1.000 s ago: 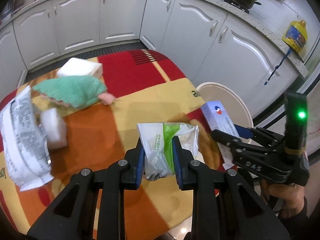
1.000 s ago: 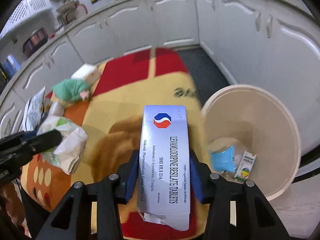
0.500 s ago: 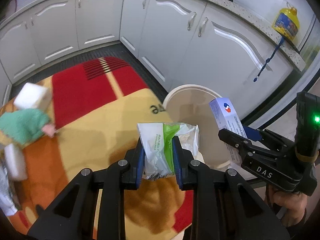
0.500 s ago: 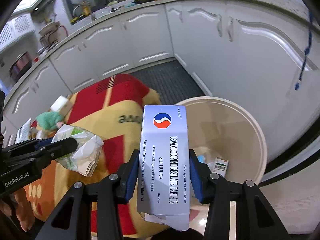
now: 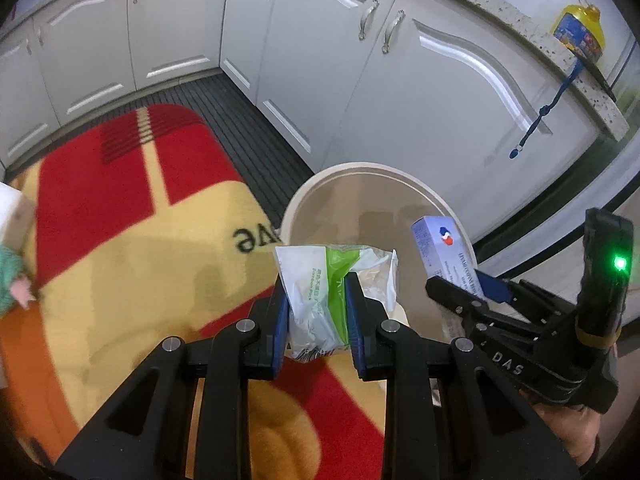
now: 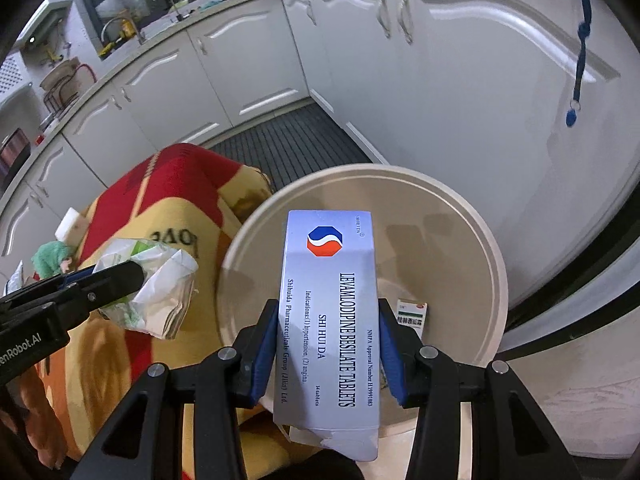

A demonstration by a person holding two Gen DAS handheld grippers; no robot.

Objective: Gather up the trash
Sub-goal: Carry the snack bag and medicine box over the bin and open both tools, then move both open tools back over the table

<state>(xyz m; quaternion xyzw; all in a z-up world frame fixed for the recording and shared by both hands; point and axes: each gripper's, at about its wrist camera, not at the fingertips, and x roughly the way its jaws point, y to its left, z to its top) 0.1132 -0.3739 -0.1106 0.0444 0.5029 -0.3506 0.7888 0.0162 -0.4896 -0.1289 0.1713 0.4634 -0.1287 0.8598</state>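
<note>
- Left wrist view: the left gripper (image 5: 316, 312) has its fingers (image 5: 280, 320) clenched on a crumpled white and green wrapper (image 5: 320, 300), which sticks up between the blue pads
- The wrapper hangs over the edge of the desk (image 5: 140, 280), covered in a red, yellow and orange cloth, right at the near rim of the round beige bin (image 5: 320, 184) on the floor beyond; it is not yet clearly over the opening
- At the right of this view the right gripper (image 5: 460, 284) carries a pale blue tablet box (image 5: 440, 248) above the bin's mouth
- At the far left edge a green cloth (image 5: 8, 276) and a white block (image 5: 10, 208) lie on the desk
- Right wrist view: the right gripper (image 6: 328, 344) grasps the tablet box (image 6: 332, 300) by its long sides, upright, directly over the bin (image 6: 460, 232)
- Inside the bin a small green and white carton (image 6: 412, 314) already lies on the bottom, so some trash is judged collected
- The left gripper (image 6: 120, 280) with the wrapper (image 6: 160, 288) sits just beside the bin's rim, above the desk edge (image 6: 168, 208)
- Judgement: both pieces are lifted and carried to the bin; the drops remain, box first by position, then whatever trash is left on the desk, though which far items count as trash cannot be told
</note>
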